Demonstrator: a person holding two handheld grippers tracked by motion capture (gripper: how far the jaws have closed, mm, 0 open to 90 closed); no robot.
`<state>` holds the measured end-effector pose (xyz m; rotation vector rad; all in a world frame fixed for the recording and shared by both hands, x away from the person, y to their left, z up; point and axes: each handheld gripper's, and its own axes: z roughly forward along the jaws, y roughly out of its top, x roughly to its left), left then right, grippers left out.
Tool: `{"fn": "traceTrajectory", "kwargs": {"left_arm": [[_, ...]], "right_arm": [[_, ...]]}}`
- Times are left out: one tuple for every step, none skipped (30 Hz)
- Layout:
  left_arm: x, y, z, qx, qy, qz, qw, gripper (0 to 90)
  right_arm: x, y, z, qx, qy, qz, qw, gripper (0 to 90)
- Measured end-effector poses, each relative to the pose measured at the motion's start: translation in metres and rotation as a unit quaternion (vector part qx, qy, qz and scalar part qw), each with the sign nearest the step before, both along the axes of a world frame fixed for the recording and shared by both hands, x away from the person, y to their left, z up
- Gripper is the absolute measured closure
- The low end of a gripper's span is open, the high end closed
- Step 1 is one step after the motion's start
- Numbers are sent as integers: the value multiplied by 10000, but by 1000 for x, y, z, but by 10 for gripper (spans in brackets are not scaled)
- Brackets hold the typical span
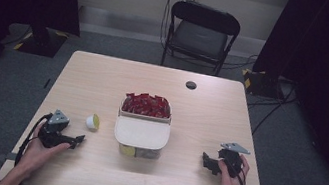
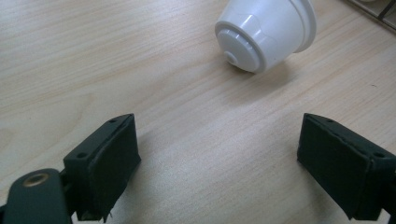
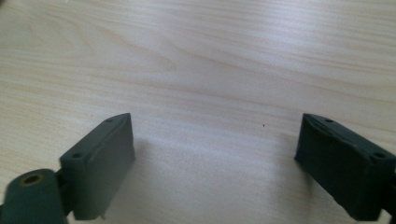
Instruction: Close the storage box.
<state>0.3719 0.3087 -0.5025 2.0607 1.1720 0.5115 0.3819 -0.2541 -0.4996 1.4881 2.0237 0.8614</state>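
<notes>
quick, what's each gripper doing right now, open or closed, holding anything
Left gripper: open, holding nothing; the white capsule lies on the table ahead of it.
Right gripper: open, holding nothing, over bare table.

Both grippers black. Left gripper (image 1: 77, 140): grey 3-cornered plate on top, black cable trailing behind jaws. Right gripper (image 1: 206, 160): same plate, cable too. Jaws = blocky black pads w/ small screw holes; brass-ringed hole below the left-hand jaw. Forearms bare, no sleeves.
</notes>
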Motion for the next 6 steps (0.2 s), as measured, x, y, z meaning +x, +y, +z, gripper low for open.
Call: {"fn": "traceTrajectory", "kwargs": {"left_arm": [[0,0,0,-3,-1,-1,10000,119],[0,0,0,1,1,-1,10000,119],[0,0,0,-2,-2,-2,10000,119],[0,0,0,-3,-1,-2,10000,119],[0,0,0,-2,-3,-1,10000,119],[0,0,0,2,-4,-4,10000,119]], "right_arm": [[0,0,-1,7,-7,-22,10000,83],[1,0,-1,-2,2,-39,10000,83],[1,0,-1,-4,3,-37,10000,82],[1,0,-1,-1,4,-39,10000,79],[1,0,-1,-1,12,-45,10000,74],[1,0,-1,4,12,-53,10000,71]]}}
